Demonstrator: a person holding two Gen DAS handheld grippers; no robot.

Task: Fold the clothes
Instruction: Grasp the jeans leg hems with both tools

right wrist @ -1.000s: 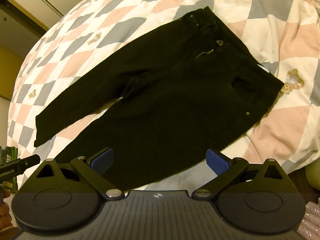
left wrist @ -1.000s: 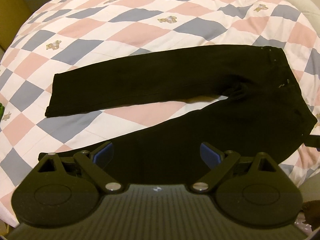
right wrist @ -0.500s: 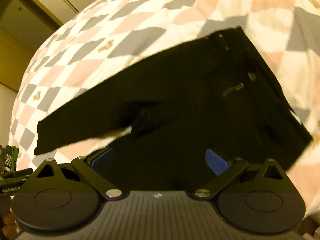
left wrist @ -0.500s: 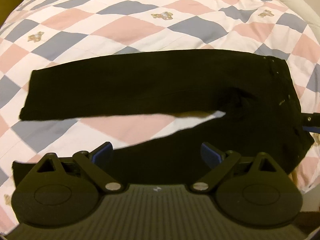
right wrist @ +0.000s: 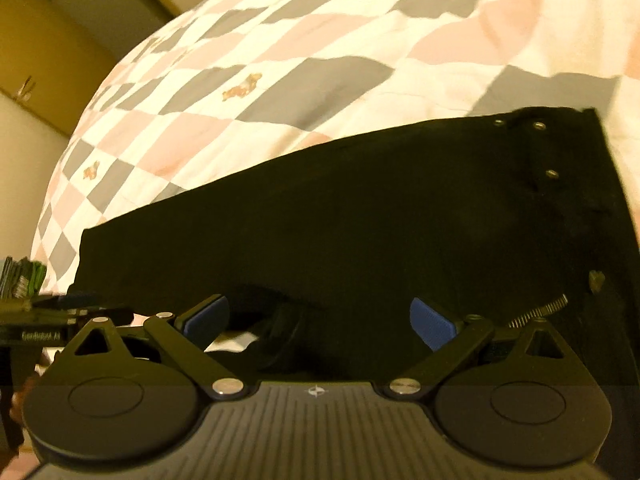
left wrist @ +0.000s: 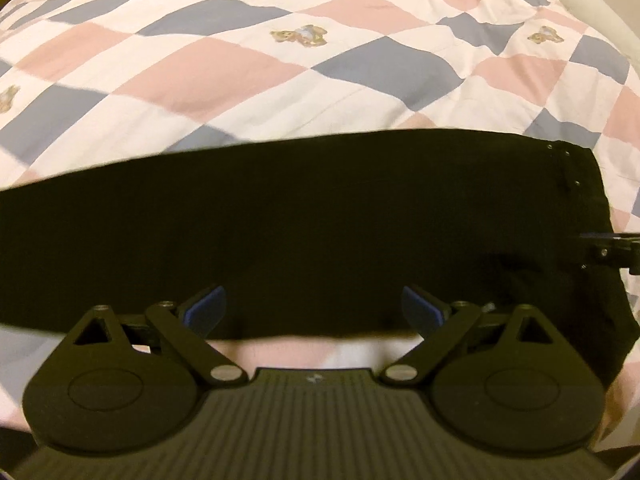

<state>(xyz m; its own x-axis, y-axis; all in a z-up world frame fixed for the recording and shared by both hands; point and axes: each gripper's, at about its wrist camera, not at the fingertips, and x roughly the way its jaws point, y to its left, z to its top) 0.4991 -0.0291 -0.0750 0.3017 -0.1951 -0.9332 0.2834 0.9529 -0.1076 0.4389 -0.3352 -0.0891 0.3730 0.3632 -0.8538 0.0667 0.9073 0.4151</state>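
A pair of black trousers point(left wrist: 304, 224) lies flat on the checked quilt, legs to the left and waistband to the right. In the left wrist view my left gripper point(left wrist: 316, 306) is open, low over the near edge of the far leg, with nothing between its blue pads. The right gripper's tip point(left wrist: 612, 246) shows at the right edge by the waistband. In the right wrist view the trousers point(right wrist: 360, 220) fill the middle and my right gripper point(right wrist: 320, 318) is open, close above the crotch and seat. The left gripper point(right wrist: 44, 320) shows at the left edge.
The pink, grey and white quilt point(left wrist: 248, 64) with small bear prints covers the bed beyond the trousers. In the right wrist view a cupboard point(right wrist: 60, 52) stands at the far left and a green striped item point(right wrist: 20, 280) sits at the left edge.
Both grippers have dropped and moved in much closer to the trousers, which now fill more of each view. Both stay open. The trousers have not moved.
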